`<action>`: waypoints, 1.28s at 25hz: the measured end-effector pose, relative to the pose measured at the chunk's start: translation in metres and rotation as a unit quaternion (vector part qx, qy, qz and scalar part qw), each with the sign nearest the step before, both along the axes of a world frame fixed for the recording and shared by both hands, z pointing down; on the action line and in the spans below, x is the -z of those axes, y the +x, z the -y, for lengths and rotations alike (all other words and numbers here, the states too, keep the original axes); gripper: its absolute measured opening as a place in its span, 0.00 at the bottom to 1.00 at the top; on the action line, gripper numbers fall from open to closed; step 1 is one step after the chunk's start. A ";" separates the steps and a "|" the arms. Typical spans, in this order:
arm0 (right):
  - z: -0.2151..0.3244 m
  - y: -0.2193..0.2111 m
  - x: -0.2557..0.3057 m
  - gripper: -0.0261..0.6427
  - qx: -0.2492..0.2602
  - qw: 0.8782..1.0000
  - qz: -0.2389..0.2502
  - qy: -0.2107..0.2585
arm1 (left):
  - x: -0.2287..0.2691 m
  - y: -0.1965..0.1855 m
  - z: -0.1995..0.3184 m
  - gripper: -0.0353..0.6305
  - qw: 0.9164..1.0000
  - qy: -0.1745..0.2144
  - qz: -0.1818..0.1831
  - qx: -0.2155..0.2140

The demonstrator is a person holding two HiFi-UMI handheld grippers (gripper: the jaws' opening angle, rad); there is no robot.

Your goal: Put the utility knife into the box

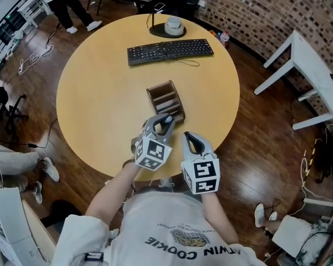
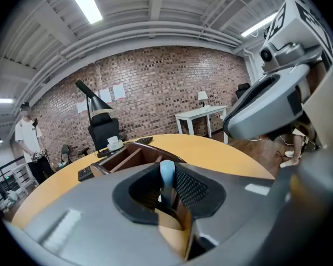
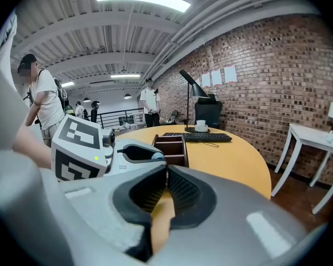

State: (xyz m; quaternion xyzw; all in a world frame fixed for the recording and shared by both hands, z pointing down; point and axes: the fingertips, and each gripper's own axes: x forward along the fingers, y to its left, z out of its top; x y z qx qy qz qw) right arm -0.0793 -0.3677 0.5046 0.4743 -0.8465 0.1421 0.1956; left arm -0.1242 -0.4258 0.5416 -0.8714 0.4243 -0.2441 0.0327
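A brown wooden box (image 1: pixel 165 100) with several compartments lies in the middle of the round table (image 1: pixel 100 93). My left gripper (image 1: pixel 165 119) hovers over the box's near end, shut on a light-blue utility knife (image 1: pixel 168 118). In the left gripper view the knife (image 2: pixel 167 177) stands between the pads, with the box (image 2: pixel 127 157) just beyond. My right gripper (image 1: pixel 190 137) is beside it on the right, near the table's front edge, shut and holding nothing. The right gripper view shows its tips (image 3: pixel 166 170) meeting, the left gripper (image 3: pixel 130 151) to the left and the box (image 3: pixel 172 144) ahead.
A black keyboard (image 1: pixel 170 51) lies at the far side of the table, with a lamp base and a white cup (image 1: pixel 173 24) behind it. A white side table (image 1: pixel 305 71) stands to the right. A person (image 1: pixel 72 4) stands at the far left.
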 end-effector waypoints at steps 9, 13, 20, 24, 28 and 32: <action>-0.004 -0.005 -0.006 0.05 0.014 1.000 0.000 -0.009 | -0.009 -0.002 -0.005 0.17 1.000 -0.010 0.014 0.001; -0.006 -0.005 -0.005 0.05 0.017 1.000 0.001 -0.010 | -0.009 0.000 -0.008 0.19 1.000 -0.017 0.013 0.000; -0.012 -0.001 -0.010 0.05 0.016 1.000 0.000 -0.017 | -0.009 0.004 -0.013 0.25 1.000 -0.026 0.005 -0.005; -0.013 0.002 -0.011 0.05 0.018 1.000 0.000 -0.017 | -0.009 0.006 -0.015 0.27 1.000 -0.031 0.003 -0.004; -0.017 0.005 -0.009 0.06 0.020 1.000 0.000 -0.017 | -0.006 0.006 -0.019 0.27 1.000 -0.031 -0.002 0.005; -0.019 0.008 -0.004 0.05 0.026 1.000 0.001 -0.015 | 0.003 0.007 -0.021 0.27 0.999 -0.029 -0.013 0.018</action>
